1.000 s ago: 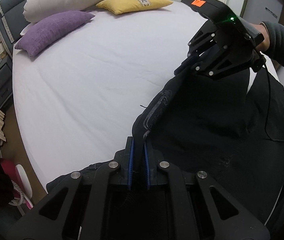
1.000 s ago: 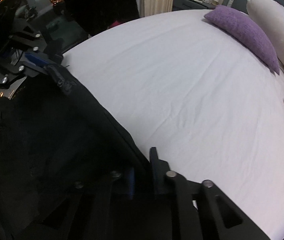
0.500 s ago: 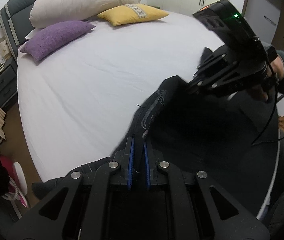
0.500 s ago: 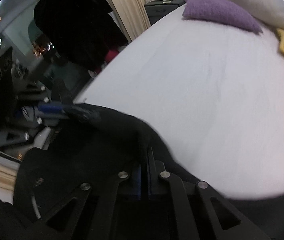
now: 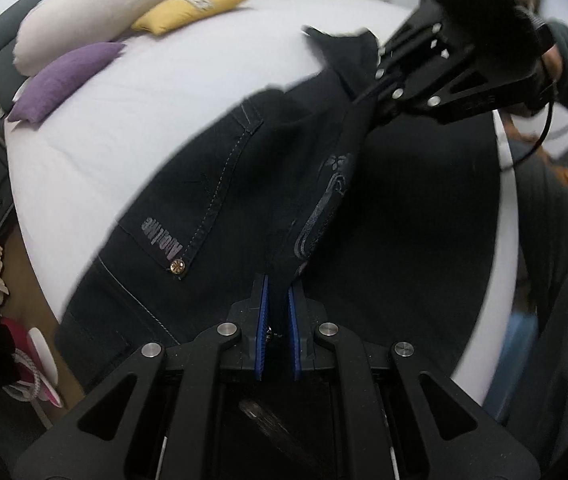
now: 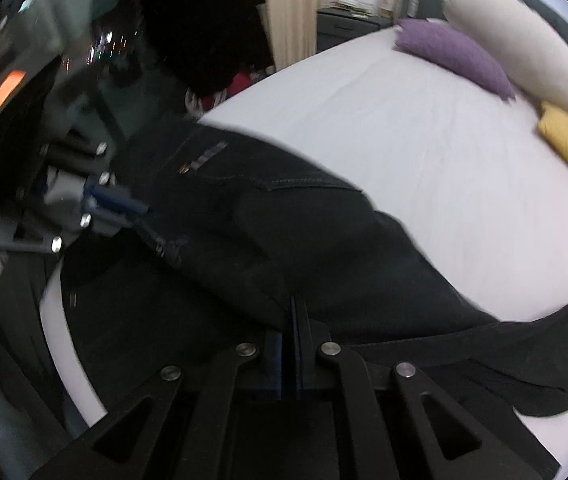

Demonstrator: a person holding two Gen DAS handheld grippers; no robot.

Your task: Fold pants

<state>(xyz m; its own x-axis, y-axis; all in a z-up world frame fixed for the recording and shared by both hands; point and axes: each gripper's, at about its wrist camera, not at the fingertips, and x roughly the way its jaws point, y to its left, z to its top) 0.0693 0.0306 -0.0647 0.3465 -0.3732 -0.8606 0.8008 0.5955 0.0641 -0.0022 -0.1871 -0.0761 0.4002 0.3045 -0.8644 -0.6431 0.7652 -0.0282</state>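
Black pants (image 5: pixel 244 184) hang over the white bed (image 5: pixel 132 112), both the left gripper (image 5: pixel 278 300) and right gripper (image 6: pixel 291 320) clamped tight on fabric (mid-carry), next: lower and spread them flat for folding.

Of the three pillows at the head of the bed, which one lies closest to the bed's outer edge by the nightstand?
The small purple fabric cushion: it sits nearest the bedside edge, with the long white pillow behind and the yellow cushion farther inward.

L tool (image 5: pixel 278 312), R tool (image 6: pixel 292 340) clamped, angled down.
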